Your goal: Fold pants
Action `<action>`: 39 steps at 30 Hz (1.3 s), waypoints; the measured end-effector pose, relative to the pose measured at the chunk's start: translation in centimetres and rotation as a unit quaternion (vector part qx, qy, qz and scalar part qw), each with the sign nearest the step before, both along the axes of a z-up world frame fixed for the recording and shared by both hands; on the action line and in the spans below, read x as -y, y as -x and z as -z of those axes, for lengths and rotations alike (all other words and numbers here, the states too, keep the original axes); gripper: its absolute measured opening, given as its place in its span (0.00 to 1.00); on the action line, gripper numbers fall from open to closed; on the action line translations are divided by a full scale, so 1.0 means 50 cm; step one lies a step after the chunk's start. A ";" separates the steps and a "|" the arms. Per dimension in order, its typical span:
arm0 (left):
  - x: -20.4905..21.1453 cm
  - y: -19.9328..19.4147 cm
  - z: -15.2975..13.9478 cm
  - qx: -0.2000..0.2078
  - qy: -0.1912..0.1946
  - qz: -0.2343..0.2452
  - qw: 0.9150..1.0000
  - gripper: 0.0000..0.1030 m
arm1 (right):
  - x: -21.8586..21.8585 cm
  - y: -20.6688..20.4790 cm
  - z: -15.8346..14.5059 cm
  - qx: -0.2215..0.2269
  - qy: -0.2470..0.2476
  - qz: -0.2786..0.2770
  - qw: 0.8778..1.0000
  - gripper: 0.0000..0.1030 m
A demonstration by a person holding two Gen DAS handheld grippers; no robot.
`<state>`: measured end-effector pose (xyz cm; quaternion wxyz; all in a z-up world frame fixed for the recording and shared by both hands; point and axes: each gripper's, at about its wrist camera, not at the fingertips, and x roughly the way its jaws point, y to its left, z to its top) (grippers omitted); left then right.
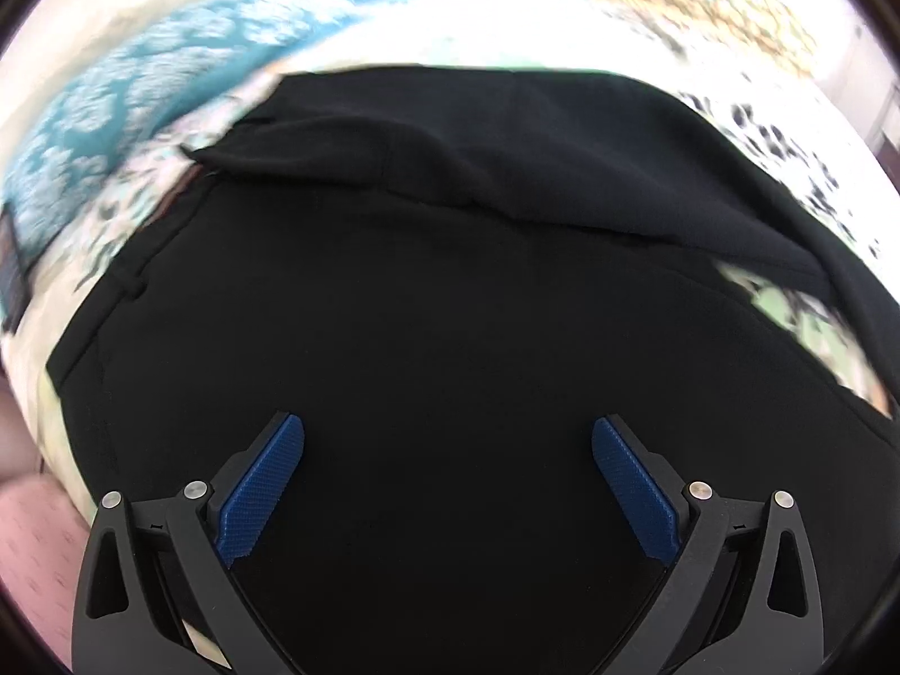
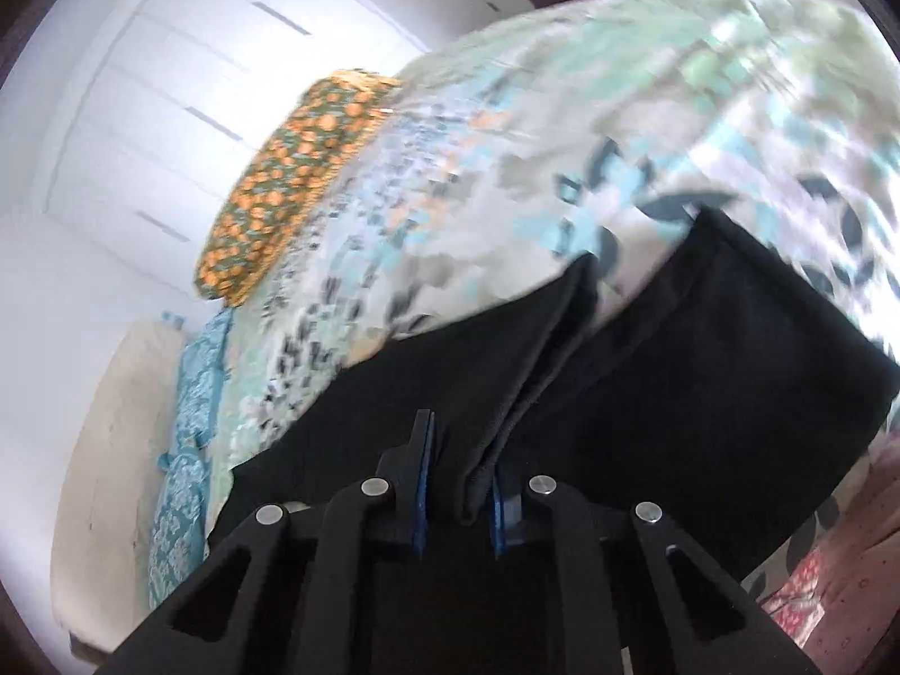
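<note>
On the blurred bedspread (image 2: 506, 180), right gripper (image 2: 458, 469) pinches black pants (image 2: 703, 382); left gripper (image 1: 448, 433) gapes.

Bed (image 2: 506, 129) under a floral sheet in pale green, blue and grey. Orange-patterned pillow (image 2: 281, 185) near white wardrobe doors (image 2: 169, 84). Teal patterned cloth (image 2: 185, 422) along one edge. Bright daylight, blurred.

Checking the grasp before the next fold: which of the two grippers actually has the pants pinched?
The right gripper: black pants bunched between its near-shut fingers. The left gripper is wide open above the fabric.
</note>
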<state>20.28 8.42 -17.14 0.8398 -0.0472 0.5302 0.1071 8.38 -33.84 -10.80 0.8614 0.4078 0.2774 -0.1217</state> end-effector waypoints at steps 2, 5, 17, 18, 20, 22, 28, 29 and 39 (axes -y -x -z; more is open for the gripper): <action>0.003 -0.024 -0.041 0.018 0.017 0.015 1.000 0.99 | -0.029 -0.002 -0.070 0.034 0.052 -0.047 0.997 0.15; -0.002 -0.101 -0.092 0.030 0.085 0.019 0.996 0.99 | -0.075 0.005 -0.140 0.068 0.090 -0.101 0.989 0.14; -0.043 -0.327 -0.054 -0.009 0.304 -0.061 0.951 0.99 | -0.072 0.155 -0.230 0.141 0.051 -0.199 0.969 0.14; -0.049 -0.330 -0.049 -0.009 0.302 -0.065 0.951 0.99 | -0.065 0.162 -0.227 0.142 0.045 -0.202 0.968 0.14; -0.060 -0.331 -0.045 -0.004 0.297 -0.075 0.952 0.99 | -0.049 0.178 -0.223 0.152 0.026 -0.213 0.965 0.14; -0.074 -0.326 -0.037 0.002 0.303 -0.091 0.949 0.93 | -0.027 0.193 -0.218 0.175 0.001 -0.225 0.959 0.13; -0.122 -0.331 -0.052 0.015 0.377 -0.115 0.919 0.03 | 0.064 0.142 -0.178 0.145 0.008 -0.176 0.974 0.13; -0.125 -0.329 -0.083 0.032 0.388 -0.107 0.915 0.03 | 0.087 0.116 -0.170 0.143 0.004 -0.162 0.976 0.13; -0.178 0.030 -0.265 0.167 0.324 -0.031 0.931 0.05 | 0.200 0.012 -0.150 0.113 -0.011 -0.110 0.987 0.13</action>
